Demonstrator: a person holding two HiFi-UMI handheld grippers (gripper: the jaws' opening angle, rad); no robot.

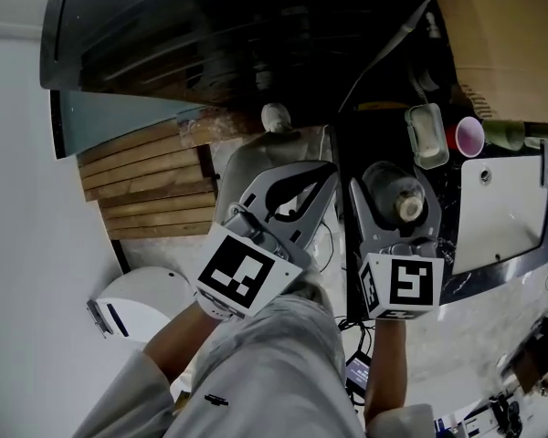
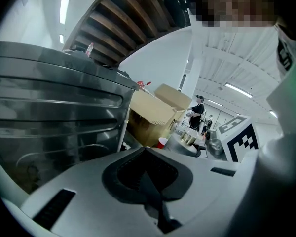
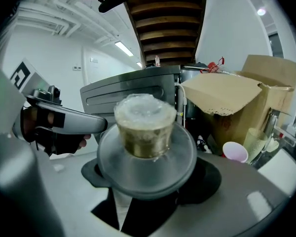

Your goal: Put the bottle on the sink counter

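Right gripper (image 1: 395, 186): was seen clamped on the bottle (image 1: 405, 204), the body being held between the two jaws.
Left gripper (image 1: 325, 173): its jaws were closed on each other, with nothing held between them.
Bottle position: it was carried clear of any surface, just beside the left gripper and on the side toward the sink counter (image 1: 504, 219).
Bottle axis: it was laid along the right gripper's jaws with the cap pointed away from that gripper's camera (hence the end-on look in the right gripper view). How far it stood from upright could not be told.
Key relation: in the head view the sink counter was seen to the right of the bottle, near but not touching. The right gripper was the nearer one, with the left on the far side.
Bottle look: a greyish, translucent shoulder was seen, with an amber neck and a whitish, clear-looking cap. The contents could not be made out.
Counter load: a pink cup (image 1: 468, 137) and a clear tub (image 1: 426, 135) were set at the far end. The bare white stretch nearer the bottle was judged the likelier landing place, with the bottle to be turned base-down first.
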